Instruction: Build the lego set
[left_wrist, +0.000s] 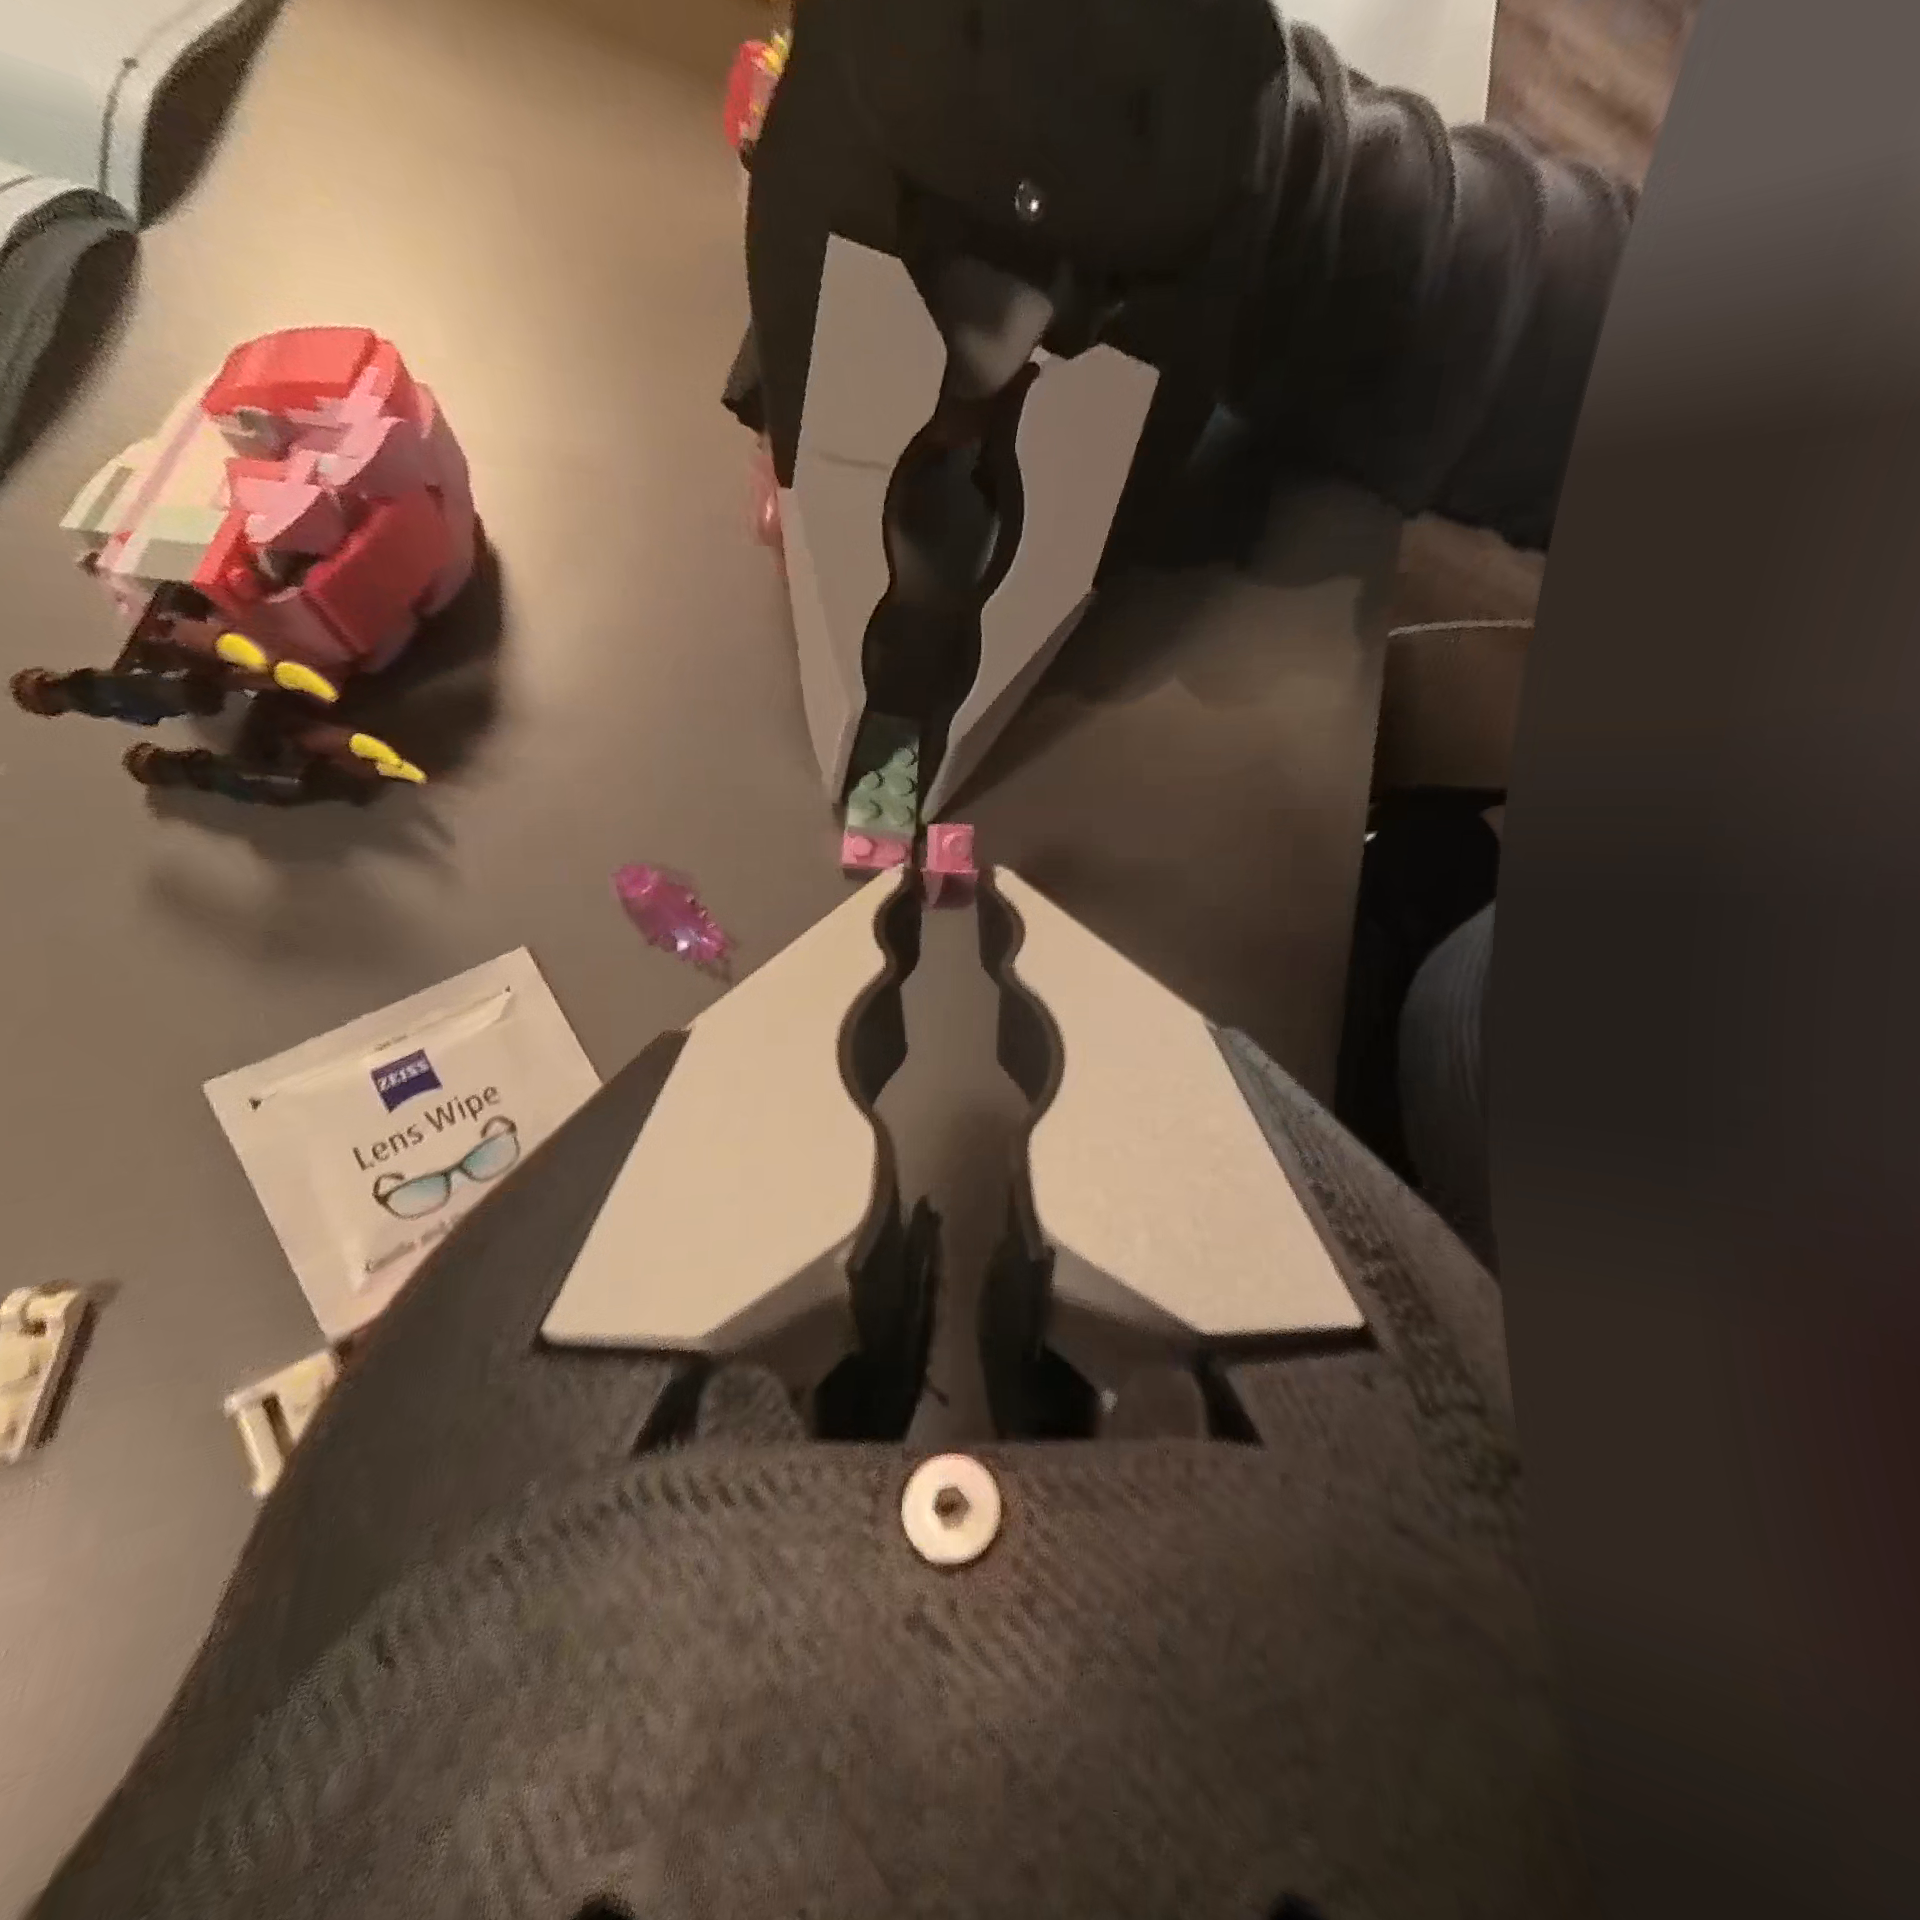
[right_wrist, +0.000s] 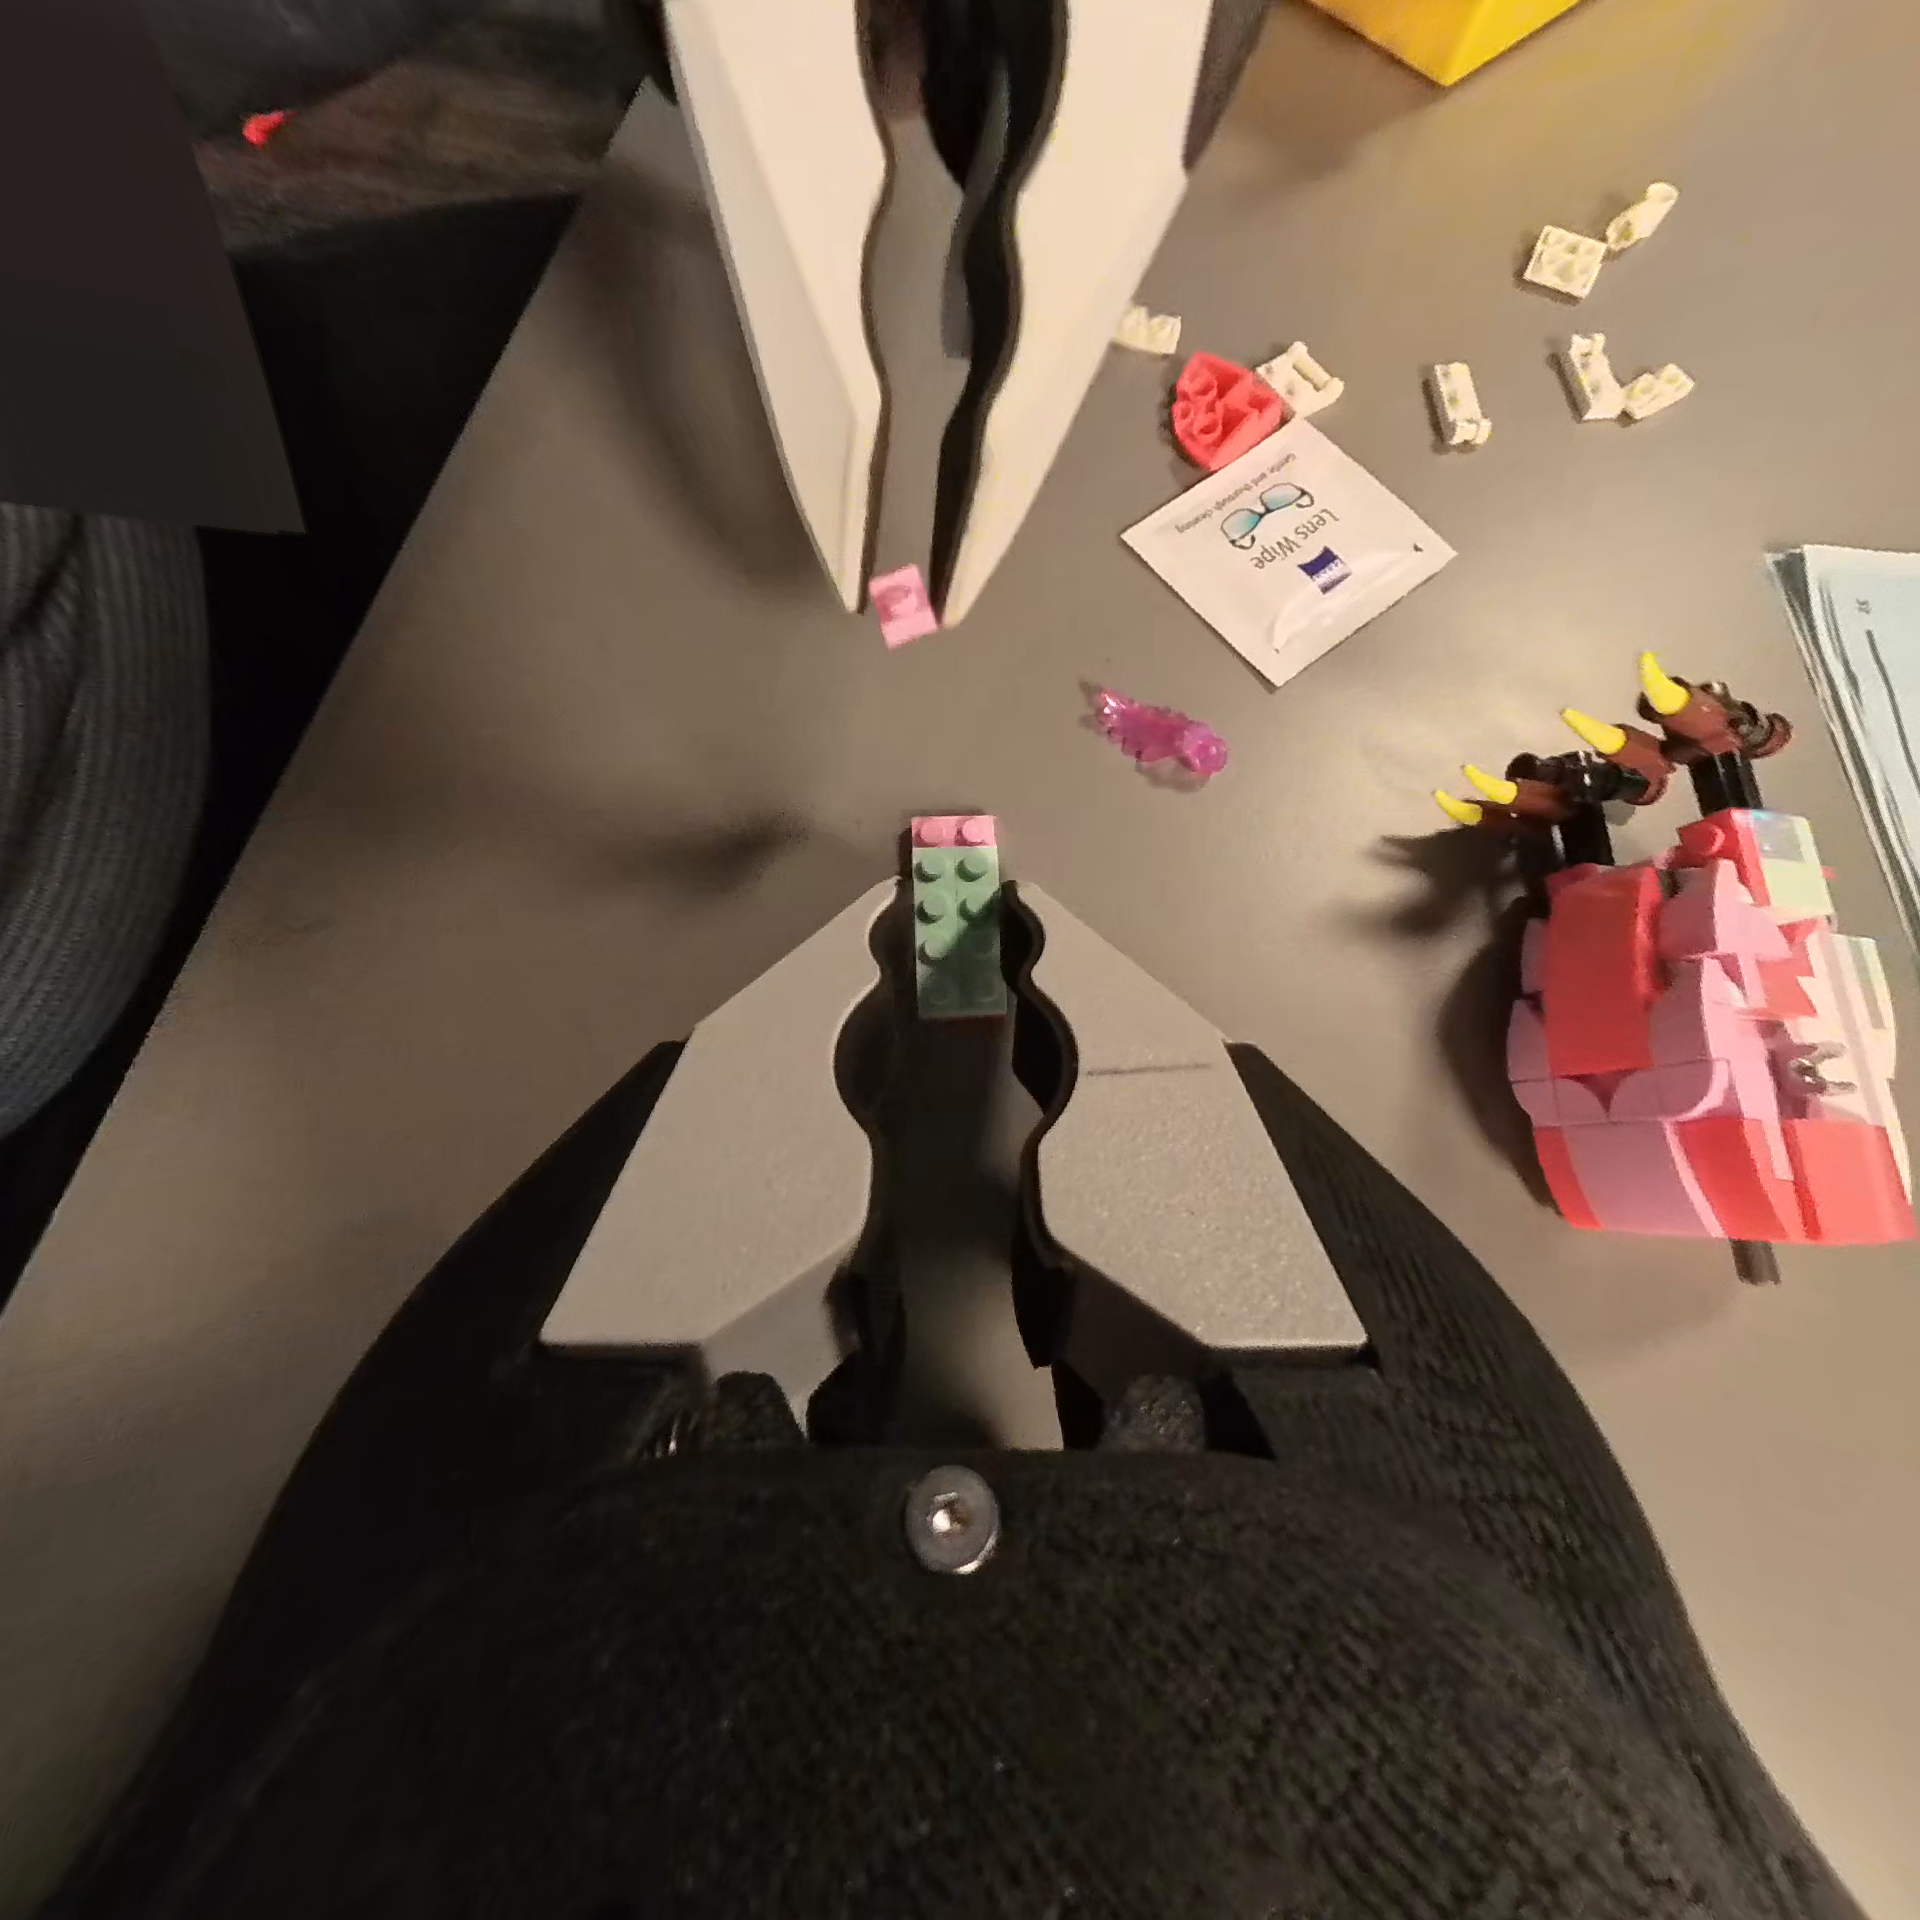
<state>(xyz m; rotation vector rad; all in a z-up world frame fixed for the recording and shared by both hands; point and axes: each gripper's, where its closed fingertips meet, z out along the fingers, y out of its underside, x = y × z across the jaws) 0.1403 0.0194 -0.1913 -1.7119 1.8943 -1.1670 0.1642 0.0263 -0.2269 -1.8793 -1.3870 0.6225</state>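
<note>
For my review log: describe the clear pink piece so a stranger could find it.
On the grey table, look between the white sachet and the red-and-pink brick model. The clear pink piece lies flat and alone there, the only see-through, jagged-edged part.

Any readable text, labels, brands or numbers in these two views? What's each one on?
White sachet beside the clear pink piece: printed words, a small blue logo patch and a drawing of glasses. It is legible, but I won't transcribe the writing.
Pale blue papers at the right edge: a few dark marks, too small and cropped to read.
Nothing else shows any writing.
</note>
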